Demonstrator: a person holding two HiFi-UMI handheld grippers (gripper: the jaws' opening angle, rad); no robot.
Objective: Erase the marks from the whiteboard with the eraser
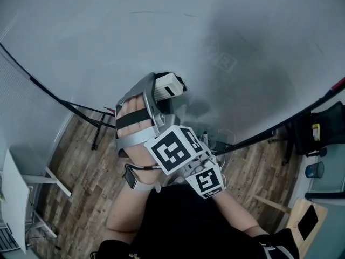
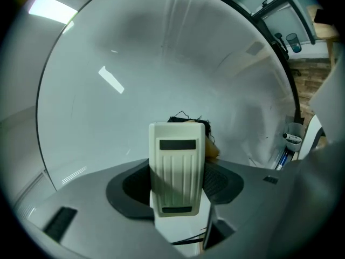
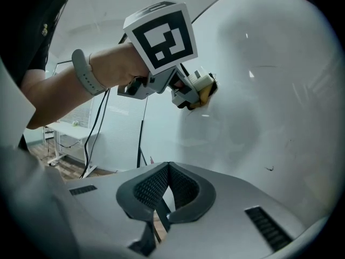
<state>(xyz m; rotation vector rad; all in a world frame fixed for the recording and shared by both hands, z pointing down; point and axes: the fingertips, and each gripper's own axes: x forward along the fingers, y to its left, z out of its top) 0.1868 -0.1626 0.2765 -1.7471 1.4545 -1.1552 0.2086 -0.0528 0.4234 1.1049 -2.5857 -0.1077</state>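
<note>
Eraser: a cream block (image 2: 177, 161) gripped in my left gripper (image 1: 160, 99). Its long axis runs along the jaws, straight at the whiteboard (image 1: 108, 36). The frayed dark felt end seems to be pressed on the board, roughly mid-board.
Left fingers: clenched on the eraser's two long sides, with its far half sticking out past them.
Right fingers: my right gripper (image 3: 168, 190) has its pads closed together with nothing between them. It hangs back from the board, nearer my body than the left.
Marks: the board around the felt looks clean. One small dark fleck (image 3: 269, 169) lies to the eraser's right, toward the board edge by the pen tray (image 2: 291, 140).
Grey patch: I cannot tell whether it is residue or shadow.
Nearer hand: left, already on the board.
Next move, as I judge it: sweep the felt right toward that fleck.
</note>
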